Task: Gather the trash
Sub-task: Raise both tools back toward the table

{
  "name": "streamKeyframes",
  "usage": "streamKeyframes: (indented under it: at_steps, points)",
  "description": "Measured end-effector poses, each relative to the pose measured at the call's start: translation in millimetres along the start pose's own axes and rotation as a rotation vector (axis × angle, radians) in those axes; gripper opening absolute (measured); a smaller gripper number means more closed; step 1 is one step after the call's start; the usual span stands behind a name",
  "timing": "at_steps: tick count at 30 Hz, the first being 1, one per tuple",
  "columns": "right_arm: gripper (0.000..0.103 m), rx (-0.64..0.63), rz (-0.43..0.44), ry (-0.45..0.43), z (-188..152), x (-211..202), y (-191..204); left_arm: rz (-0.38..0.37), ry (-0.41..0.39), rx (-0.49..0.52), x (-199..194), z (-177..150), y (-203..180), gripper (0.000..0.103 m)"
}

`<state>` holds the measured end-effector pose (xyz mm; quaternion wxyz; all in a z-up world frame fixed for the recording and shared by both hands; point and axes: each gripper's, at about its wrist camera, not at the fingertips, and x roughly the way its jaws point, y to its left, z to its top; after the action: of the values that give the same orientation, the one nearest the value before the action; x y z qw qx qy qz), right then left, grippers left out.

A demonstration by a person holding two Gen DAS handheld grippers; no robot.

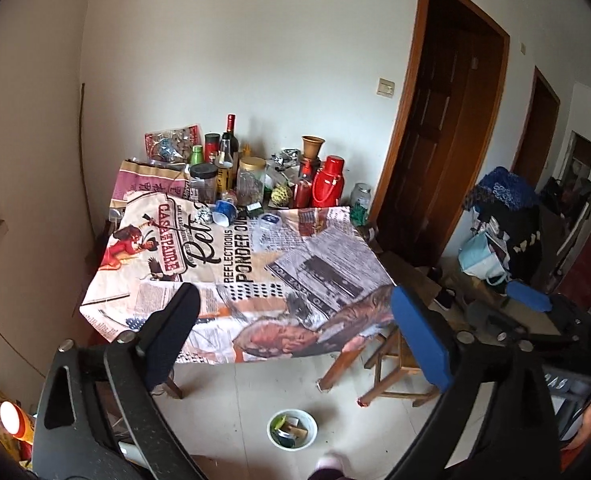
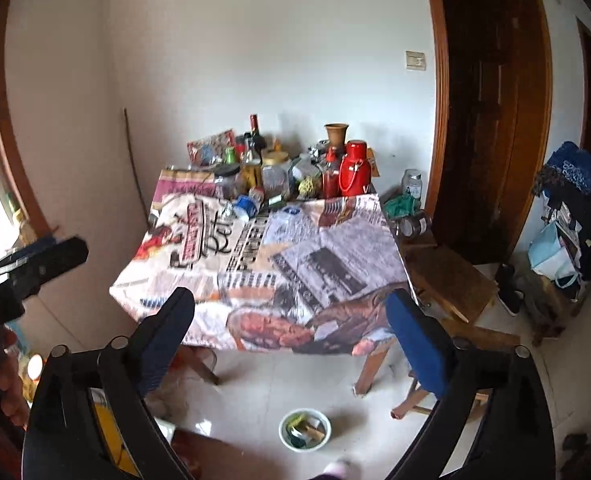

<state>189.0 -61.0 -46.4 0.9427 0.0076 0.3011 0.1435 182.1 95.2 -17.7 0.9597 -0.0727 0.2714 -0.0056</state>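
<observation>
A: State the condition of both claws.

B: The left gripper (image 1: pixel 295 320) is released, jaws spread wide, nothing between the pads. The right gripper (image 2: pixel 291 328) is likewise released and empty.

A: Locate the trash.

B: A white bowl (image 1: pixel 292 428) sits on the floor at bottom centre of both views, below the near table edge, holding green and brown scraps. It likely serves as the collection container, set low so that items can be dropped in from above. A tipped blue cup (image 1: pixel 225 212) lies on the tablecloth (image 1: pixel 327 256) above frame centre, just in front of the crowded bottles and jars.

A: Relation to the claws?

B: The bowl lies below and between each pair of fingers, well apart. The cup is farther off, across the table.
</observation>
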Motion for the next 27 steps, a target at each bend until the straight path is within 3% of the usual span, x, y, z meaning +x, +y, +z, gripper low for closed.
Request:
streamKeyframes:
  at_steps: [9,14,19,27]
  points:
    - [0.096,-0.032,0.029,-0.011,46,63,-30,0.076,0.021,-0.06,72,30,-1,0.1]
    - [0.096,-0.105,0.077,-0.023,96,100,-45,0.125,-0.006,-0.082,114,69,-11,0.1]
    - [0.096,-0.159,0.118,-0.043,122,123,-59,0.168,-0.053,-0.115,149,99,-24,0.1]
    - [0.096,-0.172,0.175,0.013,147,186,-77,0.227,0.009,-0.138,210,119,-18,0.1]
